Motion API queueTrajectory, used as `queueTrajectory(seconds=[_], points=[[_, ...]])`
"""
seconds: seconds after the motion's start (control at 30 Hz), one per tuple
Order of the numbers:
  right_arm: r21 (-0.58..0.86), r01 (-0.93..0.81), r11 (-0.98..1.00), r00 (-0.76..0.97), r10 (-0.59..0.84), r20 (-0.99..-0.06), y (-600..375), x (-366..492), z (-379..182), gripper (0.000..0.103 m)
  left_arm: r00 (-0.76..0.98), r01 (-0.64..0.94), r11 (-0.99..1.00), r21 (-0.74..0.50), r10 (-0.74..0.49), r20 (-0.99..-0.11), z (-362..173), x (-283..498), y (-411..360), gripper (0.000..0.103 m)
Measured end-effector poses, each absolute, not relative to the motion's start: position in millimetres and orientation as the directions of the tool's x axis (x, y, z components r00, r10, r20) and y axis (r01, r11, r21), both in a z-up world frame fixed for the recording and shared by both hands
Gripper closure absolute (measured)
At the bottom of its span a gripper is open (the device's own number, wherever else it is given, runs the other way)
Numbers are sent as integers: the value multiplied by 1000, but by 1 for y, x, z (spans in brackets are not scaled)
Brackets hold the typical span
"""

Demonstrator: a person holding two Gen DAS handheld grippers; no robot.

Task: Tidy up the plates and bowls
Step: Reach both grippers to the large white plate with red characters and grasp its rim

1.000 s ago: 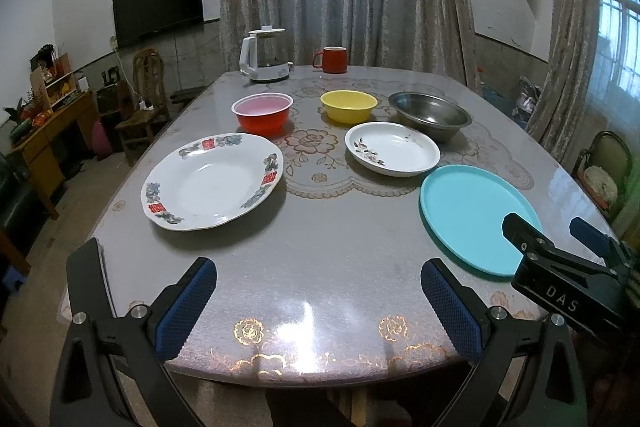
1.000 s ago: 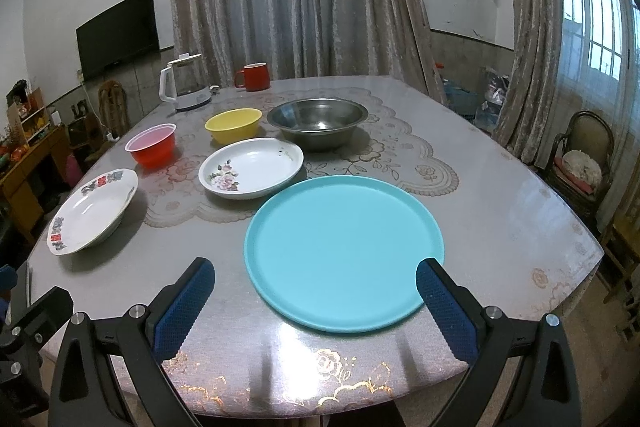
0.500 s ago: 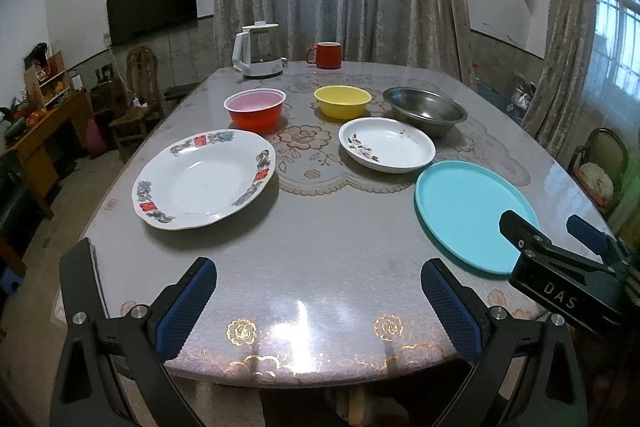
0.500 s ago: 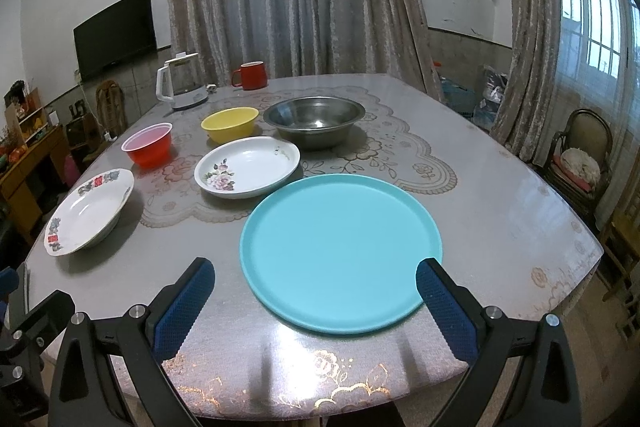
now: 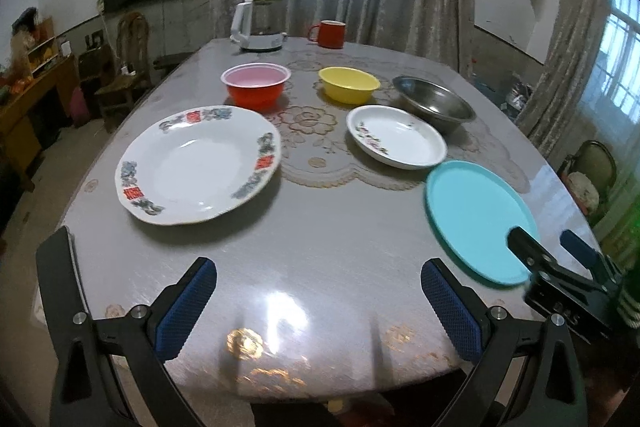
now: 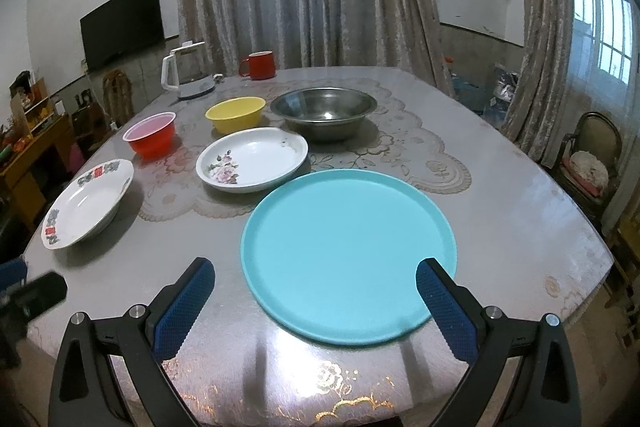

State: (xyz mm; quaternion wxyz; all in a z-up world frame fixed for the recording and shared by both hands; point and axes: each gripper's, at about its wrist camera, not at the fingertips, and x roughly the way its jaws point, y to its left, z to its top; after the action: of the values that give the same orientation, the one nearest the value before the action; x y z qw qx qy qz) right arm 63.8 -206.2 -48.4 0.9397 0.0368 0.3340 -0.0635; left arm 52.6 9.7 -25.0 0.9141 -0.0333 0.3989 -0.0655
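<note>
Six dishes lie apart on the bench (image 5: 320, 247): a teal plate (image 6: 348, 251) nearest the right tool (image 6: 316, 301), two white plates (image 5: 198, 165) (image 6: 252, 159) that are likely stiff, slippery and breakable, and red (image 5: 256, 87), yellow (image 5: 348, 83) and steel (image 6: 324, 111) bowls at the back. Each is best pinched at its rim. Both tools, the left (image 5: 320, 301) included, hover over the near edge with jaws spread wide, holding and touching nothing.
</note>
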Motion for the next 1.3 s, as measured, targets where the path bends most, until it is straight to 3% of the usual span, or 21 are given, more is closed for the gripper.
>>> queueTrajectory(seconds=[0.27, 0.47, 0.83, 1.3], points=[[88, 32, 996, 777, 30, -629, -194, 76, -49, 12, 668, 75, 984, -159, -168, -725, -28, 95, 53, 0], [187, -115, 976, 749, 209, -628, -173, 93, -48, 20, 698, 32, 989, -141, -123, -705, -22, 129, 88, 0], [351, -294, 889, 647, 455, -611, -118, 139, -55, 56, 694, -65, 970, -235, -125, -709, -33, 184, 154, 3], [415, -297, 860, 530, 510, -677, -65, 220, -84, 58, 641, -127, 972, -199, -72, -764, -60, 222, 188, 7]])
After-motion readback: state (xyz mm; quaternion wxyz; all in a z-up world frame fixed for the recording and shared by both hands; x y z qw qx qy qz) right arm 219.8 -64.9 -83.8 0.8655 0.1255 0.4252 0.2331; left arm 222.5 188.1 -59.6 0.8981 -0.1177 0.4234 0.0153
